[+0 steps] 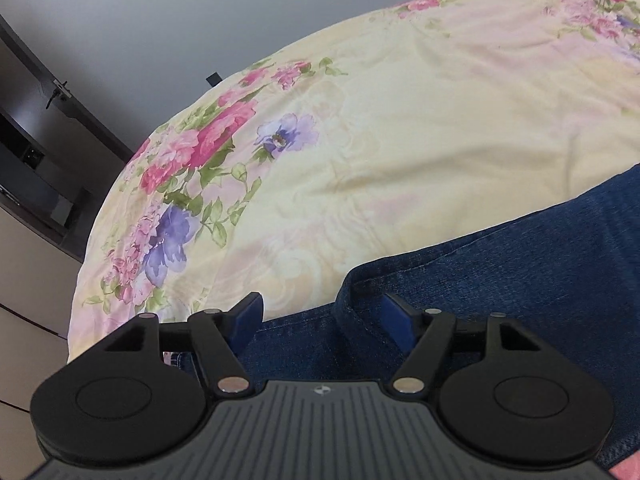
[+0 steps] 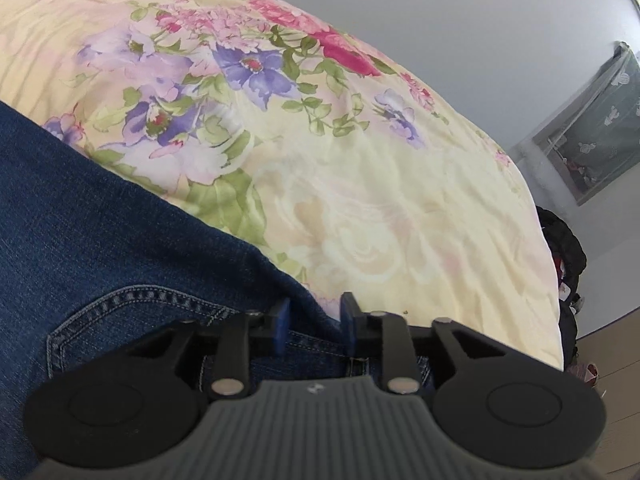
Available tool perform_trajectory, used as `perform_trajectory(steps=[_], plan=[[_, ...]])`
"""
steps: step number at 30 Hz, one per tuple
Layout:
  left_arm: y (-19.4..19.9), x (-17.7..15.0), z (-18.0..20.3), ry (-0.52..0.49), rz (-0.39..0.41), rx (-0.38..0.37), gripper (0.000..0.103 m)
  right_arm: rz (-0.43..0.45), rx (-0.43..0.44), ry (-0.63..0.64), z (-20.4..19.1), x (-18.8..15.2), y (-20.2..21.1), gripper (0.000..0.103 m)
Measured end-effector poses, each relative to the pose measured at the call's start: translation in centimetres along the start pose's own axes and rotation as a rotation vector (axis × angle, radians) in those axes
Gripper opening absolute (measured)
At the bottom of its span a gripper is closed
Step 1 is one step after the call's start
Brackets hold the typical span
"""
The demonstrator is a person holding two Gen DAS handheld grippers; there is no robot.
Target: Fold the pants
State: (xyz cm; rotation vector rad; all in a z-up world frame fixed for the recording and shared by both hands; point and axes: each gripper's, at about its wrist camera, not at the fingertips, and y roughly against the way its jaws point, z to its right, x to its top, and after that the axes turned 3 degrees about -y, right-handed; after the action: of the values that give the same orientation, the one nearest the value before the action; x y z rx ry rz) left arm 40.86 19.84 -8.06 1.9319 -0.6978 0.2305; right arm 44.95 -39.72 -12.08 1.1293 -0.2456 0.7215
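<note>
Blue denim pants (image 1: 520,264) lie on a floral bedspread (image 1: 400,140). In the left wrist view my left gripper (image 1: 322,316) is open, its blue pads wide apart over a folded edge of the denim, one pad on each side of a ridge of cloth. In the right wrist view the pants (image 2: 100,220) fill the left side, with a stitched pocket seam near the gripper. My right gripper (image 2: 314,320) has its blue pads close together around the waist edge of the denim, gripping it.
The bedspread (image 2: 360,200) covers the bed and drops off at its edges. A dark door and cabinet (image 1: 32,152) stand to the left. A window with a curtain (image 2: 592,128) and a dark pile (image 2: 564,248) sit right of the bed.
</note>
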Motion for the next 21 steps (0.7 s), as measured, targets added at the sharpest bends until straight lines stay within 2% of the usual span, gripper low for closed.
perform_trajectory(steps=[1,5,9,11,14,17,20,21], plan=[[1.0,-0.2,-0.3,-0.002,0.023,-0.017,0.079,0.011,-0.002,-0.028,0.0,0.0,0.9,0.054],[5.3,-2.3,-0.9,-0.049,0.083,-0.091,0.080,0.001,0.097,-0.157,-1.0,-1.1,4.5,0.054],[7.8,-5.6,-0.2,-0.133,0.102,-0.155,0.081,-0.035,0.150,-0.179,-3.8,-3.4,7.2,0.054],[8.3,-7.8,0.6,-0.199,0.104,-0.172,0.085,-0.033,0.165,-0.173,-5.0,-4.7,8.5,0.054],[7.9,-10.9,2.6,-0.343,0.103,-0.132,0.088,-0.045,0.169,-0.177,-5.5,-6.2,9.8,0.054],[6.4,-13.6,4.9,-0.463,0.118,-0.044,0.088,-0.077,0.153,-0.184,-5.3,-7.1,10.3,0.055],[4.2,-15.0,6.4,-0.540,0.135,0.044,0.088,-0.090,0.125,-0.197,-4.7,-7.4,10.5,0.056],[3.6,-15.1,6.6,-0.547,0.131,0.049,0.088,-0.097,0.119,-0.206,-4.5,-7.5,10.5,0.057]])
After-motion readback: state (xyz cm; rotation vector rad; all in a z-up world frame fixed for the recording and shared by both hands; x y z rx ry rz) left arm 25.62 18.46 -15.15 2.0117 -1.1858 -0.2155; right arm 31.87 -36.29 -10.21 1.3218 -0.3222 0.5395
